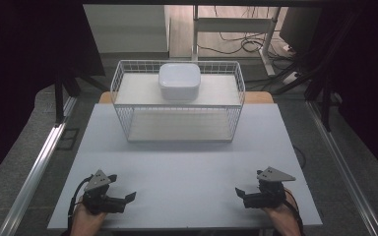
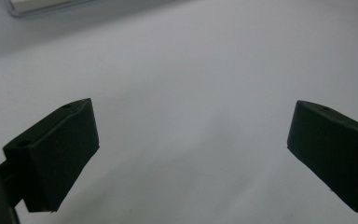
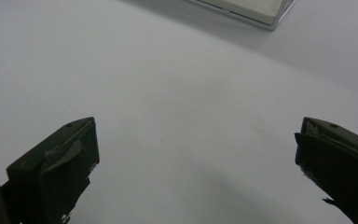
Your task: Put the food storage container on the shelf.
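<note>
White tub (image 1: 179,81) sits on top of the wire rack (image 1: 128,105). Both tools, left tool (image 1: 124,198) and right tool (image 1: 242,194), are wide apart, far away; reach in slowly, one each side.

A white wire basket (image 1: 177,101) stood at the upper middle of the frame on the white table (image 1: 187,172), with a white lidded box (image 1: 179,81) resting on its top. At the lower left lay the left gripper (image 1: 128,197), at the lower right the right gripper (image 1: 240,192), both pointing inward, well apart from the basket.
</note>
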A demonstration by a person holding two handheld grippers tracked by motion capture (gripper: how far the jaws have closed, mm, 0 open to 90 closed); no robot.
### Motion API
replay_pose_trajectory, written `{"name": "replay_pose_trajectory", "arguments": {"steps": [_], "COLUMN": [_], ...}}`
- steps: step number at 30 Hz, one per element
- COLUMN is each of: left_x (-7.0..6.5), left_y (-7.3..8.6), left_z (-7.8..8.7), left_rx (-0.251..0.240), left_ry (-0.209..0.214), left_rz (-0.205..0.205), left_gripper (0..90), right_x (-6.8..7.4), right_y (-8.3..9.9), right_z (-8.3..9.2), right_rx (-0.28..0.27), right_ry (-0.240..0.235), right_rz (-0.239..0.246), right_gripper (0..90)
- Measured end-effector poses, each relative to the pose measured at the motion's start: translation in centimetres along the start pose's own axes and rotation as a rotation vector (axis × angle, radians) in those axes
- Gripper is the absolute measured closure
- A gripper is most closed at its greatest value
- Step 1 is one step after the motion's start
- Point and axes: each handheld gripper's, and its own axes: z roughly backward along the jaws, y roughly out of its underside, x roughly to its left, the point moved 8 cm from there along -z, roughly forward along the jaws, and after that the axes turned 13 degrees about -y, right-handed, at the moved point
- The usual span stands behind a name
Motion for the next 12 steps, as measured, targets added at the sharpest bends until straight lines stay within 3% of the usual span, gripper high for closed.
{"name": "replay_pose_trajectory", "arguments": {"steps": [7, 12], "left_x": [-0.01, 0.02], "left_y": [1.02, 0.92], "left_z": [-0.48, -0.5], "left_rx": [0.073, 0.069], "left_ry": [-0.006, -0.01], "left_rz": [-0.004, -0.009], "left_gripper": [1.8, 1.8], "right_x": [-0.03, -0.11], "right_y": [0.73, 0.77], "right_z": [-0.39, -0.46], "right_rx": [0.042, 0.046], "right_ry": [-0.007, -0.001], "right_rz": [-0.017, -0.016], "right_gripper": [0.0, 0.0]}}
